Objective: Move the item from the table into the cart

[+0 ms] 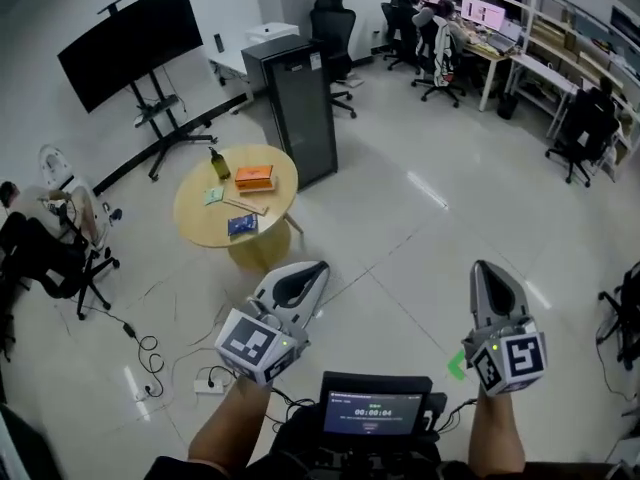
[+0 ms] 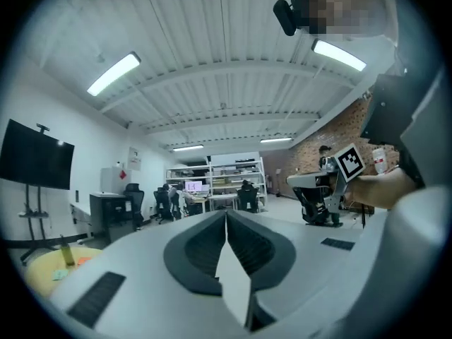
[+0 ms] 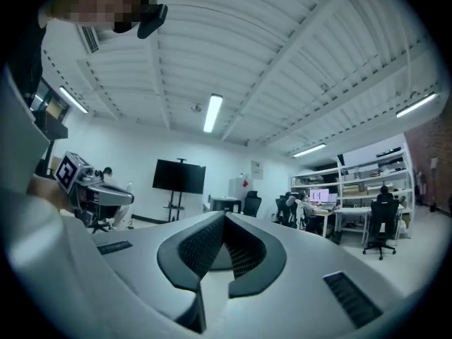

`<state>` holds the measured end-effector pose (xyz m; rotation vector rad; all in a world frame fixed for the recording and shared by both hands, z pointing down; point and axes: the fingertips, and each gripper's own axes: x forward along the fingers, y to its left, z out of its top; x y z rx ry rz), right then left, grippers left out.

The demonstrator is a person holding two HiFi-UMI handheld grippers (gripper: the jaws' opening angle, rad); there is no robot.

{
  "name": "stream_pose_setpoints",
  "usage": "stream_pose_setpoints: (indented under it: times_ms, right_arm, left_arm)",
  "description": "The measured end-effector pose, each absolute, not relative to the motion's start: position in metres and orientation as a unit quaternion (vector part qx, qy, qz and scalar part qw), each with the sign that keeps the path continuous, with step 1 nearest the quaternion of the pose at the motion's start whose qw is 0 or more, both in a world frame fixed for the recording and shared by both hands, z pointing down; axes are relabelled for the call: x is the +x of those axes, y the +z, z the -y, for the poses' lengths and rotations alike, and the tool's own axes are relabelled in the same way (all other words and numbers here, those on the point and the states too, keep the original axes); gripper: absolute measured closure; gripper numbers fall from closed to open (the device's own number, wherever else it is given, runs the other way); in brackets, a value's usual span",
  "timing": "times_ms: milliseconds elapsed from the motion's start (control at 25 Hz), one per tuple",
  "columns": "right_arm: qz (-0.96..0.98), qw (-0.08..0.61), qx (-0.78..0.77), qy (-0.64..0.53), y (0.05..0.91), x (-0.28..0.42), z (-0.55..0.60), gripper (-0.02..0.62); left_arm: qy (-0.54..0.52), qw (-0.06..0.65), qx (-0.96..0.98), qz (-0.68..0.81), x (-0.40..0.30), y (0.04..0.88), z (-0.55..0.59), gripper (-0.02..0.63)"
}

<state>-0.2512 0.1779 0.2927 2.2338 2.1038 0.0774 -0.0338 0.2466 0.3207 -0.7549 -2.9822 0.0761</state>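
Observation:
A round wooden table (image 1: 200, 218) stands on the floor ahead to the left, well beyond both grippers. On it are a green bottle (image 1: 219, 163), an orange box (image 1: 254, 177), a blue packet (image 1: 242, 225) and a small teal item (image 1: 213, 195). My left gripper (image 1: 320, 266) is held level, its tip short of the table, jaws shut and empty (image 2: 226, 214). The right gripper (image 1: 480, 266) is level beside it to the right, also shut with nothing in it (image 3: 224, 216). In the left gripper view the table (image 2: 39, 274) and bottle (image 2: 67, 254) show at the lower left. I see no cart.
A tall black cabinet (image 1: 300, 108) stands behind the table, with a TV on a stand (image 1: 130, 43) to its left. Cables and a power strip (image 1: 205, 383) lie on the floor near my feet. Office chairs and desks (image 1: 470, 38) fill the far right. A seated person (image 1: 30, 248) is at the left.

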Motion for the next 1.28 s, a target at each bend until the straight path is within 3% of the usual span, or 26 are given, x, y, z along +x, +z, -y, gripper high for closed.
stream_pose_setpoints:
  times_ms: [360, 840, 920, 1200, 1280]
  right_arm:
    - [-0.598, 0.007, 0.8, 0.044, 0.332, -0.068, -0.441, 0.581]
    - [-0.452, -0.003, 0.891, 0.027, 0.354, 0.047, -0.722, 0.581]
    - [-0.437, -0.01, 0.899, 0.019, 0.355, 0.066, -0.761, 0.581]
    - [-0.371, -0.019, 0.927, 0.054, 0.384, 0.171, -0.875, 0.581]
    - [-0.372, -0.024, 0.927, 0.045, 0.387, 0.203, -0.902, 0.581]
  left_arm:
    - [-0.006, 0.041, -0.358, 0.933, 0.175, 0.357, -0.469, 0.565]
    - [-0.021, 0.043, -0.487, 0.872, 0.279, 0.37, -0.675, 0.541]
    - [-0.013, 0.048, -0.505, 0.862, 0.298, 0.368, -0.702, 0.514]
    - [-0.03, 0.06, -0.547, 0.835, 0.386, 0.385, -0.792, 0.498]
    - [-0.034, 0.064, -0.543, 0.837, 0.412, 0.392, -0.816, 0.466]
